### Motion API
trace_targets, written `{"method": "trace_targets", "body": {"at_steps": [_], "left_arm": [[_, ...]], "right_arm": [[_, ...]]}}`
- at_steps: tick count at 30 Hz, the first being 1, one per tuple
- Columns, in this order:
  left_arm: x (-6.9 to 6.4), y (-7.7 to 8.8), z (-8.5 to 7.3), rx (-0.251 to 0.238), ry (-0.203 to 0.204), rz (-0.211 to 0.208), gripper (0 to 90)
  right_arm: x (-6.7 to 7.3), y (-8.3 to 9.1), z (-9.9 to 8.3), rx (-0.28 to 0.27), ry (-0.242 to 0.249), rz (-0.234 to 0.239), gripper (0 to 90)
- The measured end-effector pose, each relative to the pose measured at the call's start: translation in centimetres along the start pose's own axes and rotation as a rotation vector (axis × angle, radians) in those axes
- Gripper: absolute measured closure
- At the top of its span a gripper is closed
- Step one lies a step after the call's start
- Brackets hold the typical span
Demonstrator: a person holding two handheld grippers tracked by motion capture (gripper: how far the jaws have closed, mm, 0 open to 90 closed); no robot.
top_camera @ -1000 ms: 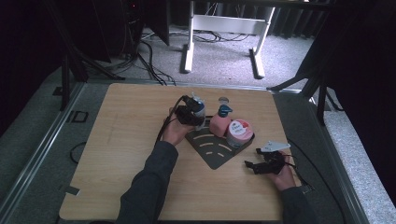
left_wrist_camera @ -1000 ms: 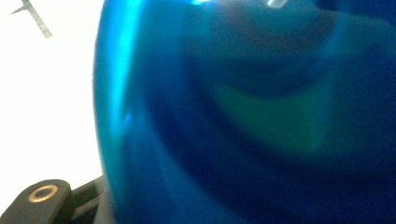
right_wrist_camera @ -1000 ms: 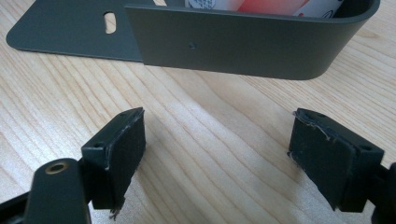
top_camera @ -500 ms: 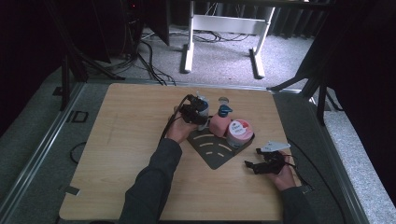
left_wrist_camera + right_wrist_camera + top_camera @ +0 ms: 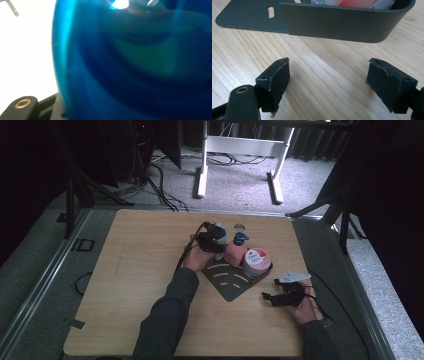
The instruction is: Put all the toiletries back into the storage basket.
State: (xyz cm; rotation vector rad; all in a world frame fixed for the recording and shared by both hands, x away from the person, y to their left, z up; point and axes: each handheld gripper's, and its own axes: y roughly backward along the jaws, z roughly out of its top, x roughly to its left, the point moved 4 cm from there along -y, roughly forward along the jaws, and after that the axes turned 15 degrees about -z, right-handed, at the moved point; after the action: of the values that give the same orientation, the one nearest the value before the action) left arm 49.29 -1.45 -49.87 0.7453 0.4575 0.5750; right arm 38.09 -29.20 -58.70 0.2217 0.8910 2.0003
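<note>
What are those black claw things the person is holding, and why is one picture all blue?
Those are grabbers: a person holds one in each hand and squeezes things with its two jaws. The high view looks down on a wooden table. Each grabber also carries its own small camera. The left gripper is wrapped around a blue see-through container, so close that its camera sees blurry blue. The right gripper rests open over the bare wood with nothing between its jaws, facing a dark metal rack. On the table you can also see a pink block and a round pink-lidded tub on that rack.
</note>
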Motion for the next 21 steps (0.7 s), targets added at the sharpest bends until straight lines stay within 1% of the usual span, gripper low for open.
{"method": "trace_targets", "body": {"at_steps": [8, 12, 21], "left_arm": [[0.4, -0.7, 0.0, -0.017, 0.02, -0.002, 54.6], [0.5, -0.8, 0.1, -0.015, 0.027, 0.001, 54.7], [0.7, -1.2, 0.3, -0.016, 0.037, -0.013, 54.4]], "right_arm": [[0.0, 0.0, 0.0, 0.0, 0.0, 0.0, 18.2], [0.0, 0.0, 0.0, 0.0, 0.0, 0.0, 18.2], [0.0, 0.0, 0.0, 0.0, -0.001, 0.0, 18.2]]}}
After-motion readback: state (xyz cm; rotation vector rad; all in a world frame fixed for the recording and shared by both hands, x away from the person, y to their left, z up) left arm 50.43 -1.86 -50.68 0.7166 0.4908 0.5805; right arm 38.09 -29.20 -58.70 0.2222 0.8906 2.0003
